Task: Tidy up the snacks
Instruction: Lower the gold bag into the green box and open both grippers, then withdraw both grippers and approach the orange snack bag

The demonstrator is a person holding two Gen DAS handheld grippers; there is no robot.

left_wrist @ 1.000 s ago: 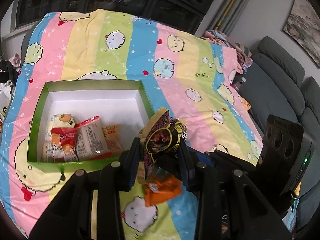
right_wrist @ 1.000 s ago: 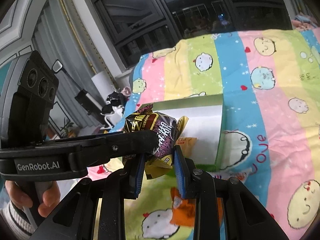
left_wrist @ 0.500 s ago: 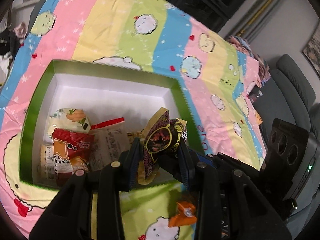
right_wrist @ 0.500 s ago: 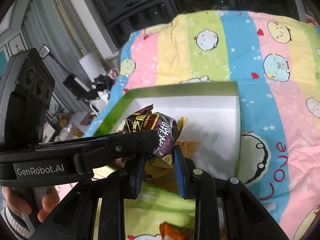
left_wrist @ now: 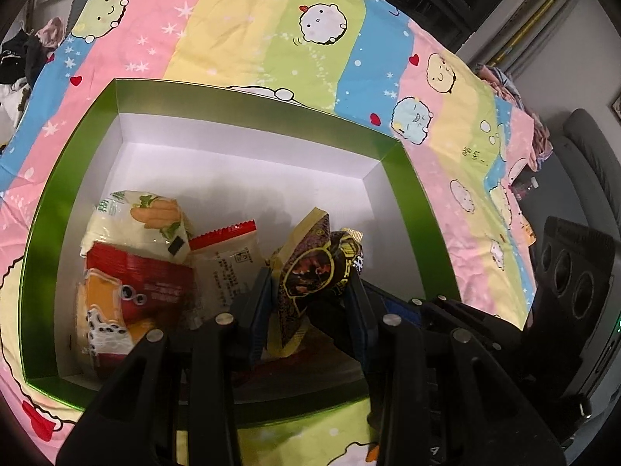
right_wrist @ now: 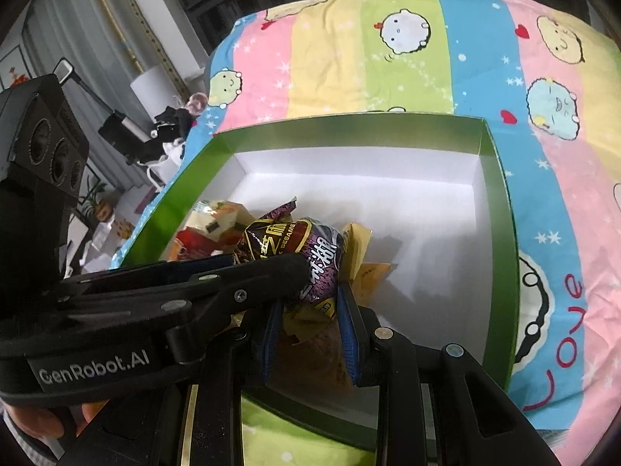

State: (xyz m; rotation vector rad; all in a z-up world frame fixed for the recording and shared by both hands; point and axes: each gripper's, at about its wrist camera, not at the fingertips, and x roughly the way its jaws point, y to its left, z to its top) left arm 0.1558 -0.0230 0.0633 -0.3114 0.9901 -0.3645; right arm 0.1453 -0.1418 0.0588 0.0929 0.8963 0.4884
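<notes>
Gripping one purple sesame snack packet (left_wrist: 316, 268) together, your left gripper (left_wrist: 310, 295) and right gripper (right_wrist: 310, 306) hold it between their pads above the green box (left_wrist: 411, 178), other snacks (left_wrist: 136, 268) at nine o'clock, striped cartoon bedsheet (left_wrist: 248, 19) beneath.

Left gripper (left_wrist: 310, 306): matte black linkage arms, silver rivet heads, blue pads on fingers (left_wrist: 259, 310). Right gripper (right_wrist: 310, 324): same black build, blue pads. White "GenRobot.AI" lettering printed on black arm; three round lenses on black housing. Striped cuff visible at hand (right_wrist: 42, 419).
</notes>
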